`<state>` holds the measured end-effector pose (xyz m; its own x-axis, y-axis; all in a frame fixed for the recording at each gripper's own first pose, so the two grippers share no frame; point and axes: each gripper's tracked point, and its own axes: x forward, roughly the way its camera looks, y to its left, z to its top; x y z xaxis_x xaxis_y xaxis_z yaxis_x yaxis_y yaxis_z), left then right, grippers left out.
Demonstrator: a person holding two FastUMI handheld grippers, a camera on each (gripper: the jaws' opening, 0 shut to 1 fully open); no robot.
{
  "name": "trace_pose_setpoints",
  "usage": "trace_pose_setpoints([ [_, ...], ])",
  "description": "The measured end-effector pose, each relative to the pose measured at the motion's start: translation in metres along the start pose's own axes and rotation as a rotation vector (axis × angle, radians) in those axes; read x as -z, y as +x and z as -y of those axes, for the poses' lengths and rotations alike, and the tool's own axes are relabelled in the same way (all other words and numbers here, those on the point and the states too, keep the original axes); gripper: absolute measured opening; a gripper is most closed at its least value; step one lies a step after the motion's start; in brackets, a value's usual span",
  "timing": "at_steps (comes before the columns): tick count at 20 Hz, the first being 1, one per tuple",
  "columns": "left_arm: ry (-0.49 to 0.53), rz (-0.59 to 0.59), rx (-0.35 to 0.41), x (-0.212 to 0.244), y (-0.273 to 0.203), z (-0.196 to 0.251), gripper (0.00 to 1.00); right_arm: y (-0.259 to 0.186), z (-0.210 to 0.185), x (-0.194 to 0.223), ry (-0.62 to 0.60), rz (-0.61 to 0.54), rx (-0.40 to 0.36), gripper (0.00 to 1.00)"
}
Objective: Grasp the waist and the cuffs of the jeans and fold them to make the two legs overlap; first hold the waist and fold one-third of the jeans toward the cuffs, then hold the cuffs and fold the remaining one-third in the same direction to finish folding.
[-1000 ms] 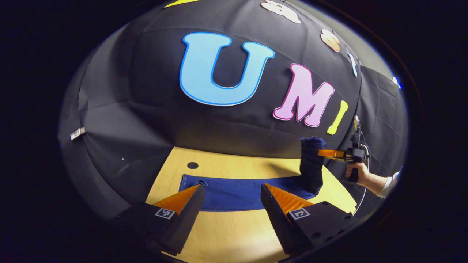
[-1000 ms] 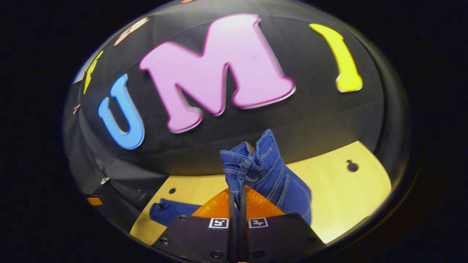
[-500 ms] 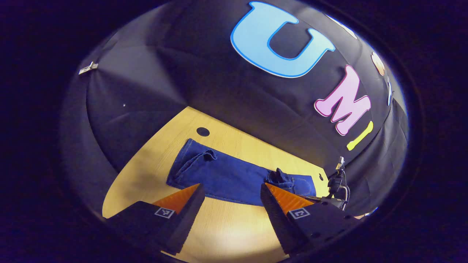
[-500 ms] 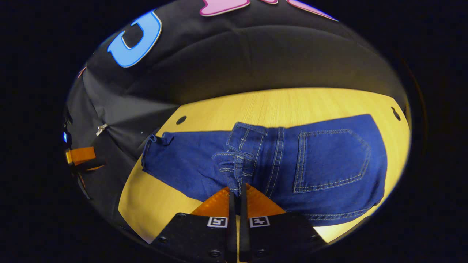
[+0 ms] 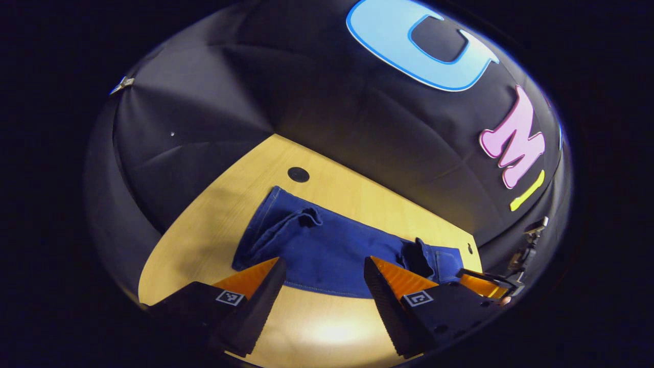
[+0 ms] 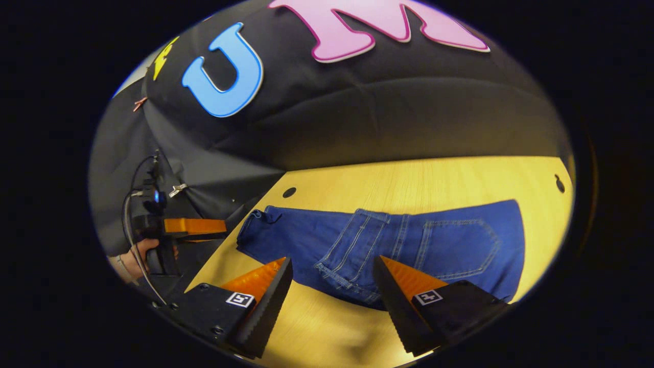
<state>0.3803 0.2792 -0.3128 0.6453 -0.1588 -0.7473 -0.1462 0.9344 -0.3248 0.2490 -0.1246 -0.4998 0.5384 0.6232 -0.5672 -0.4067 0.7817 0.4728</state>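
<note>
Left gripper view, left to right: cuffs (image 5: 271, 220) lie at the far-left end of the jeans (image 5: 327, 250), near a round hole (image 5: 298, 174) in the wooden table (image 5: 204, 240). Your left gripper (image 5: 322, 301) hangs over the near edge of the denim, tongs wide, holding nothing. At the right end the waist (image 5: 434, 255) sits doubled over the legs, with the other gripper just beside it.

Right gripper view, left to right: a hand (image 6: 140, 250) holds the left gripper out past the table's left edge. The jeans lie flat across the table, cuffs left, back pocket (image 6: 460, 245) up on the right. Your right gripper (image 6: 332, 301) hovers over the near hem, tongs wide, empty.

Judgement: legs overlapped and the waist third folded and released. Left to do: take the cuffs and fold the remaining third.
</note>
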Motion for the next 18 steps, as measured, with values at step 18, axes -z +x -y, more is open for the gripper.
trace_pose_setpoints([
  [18,0.287,-0.317,-0.257,0.011,0.066,-0.077,0.95,-0.047,0.048,-0.011,-0.060,-0.016,0.067,0.97],
])
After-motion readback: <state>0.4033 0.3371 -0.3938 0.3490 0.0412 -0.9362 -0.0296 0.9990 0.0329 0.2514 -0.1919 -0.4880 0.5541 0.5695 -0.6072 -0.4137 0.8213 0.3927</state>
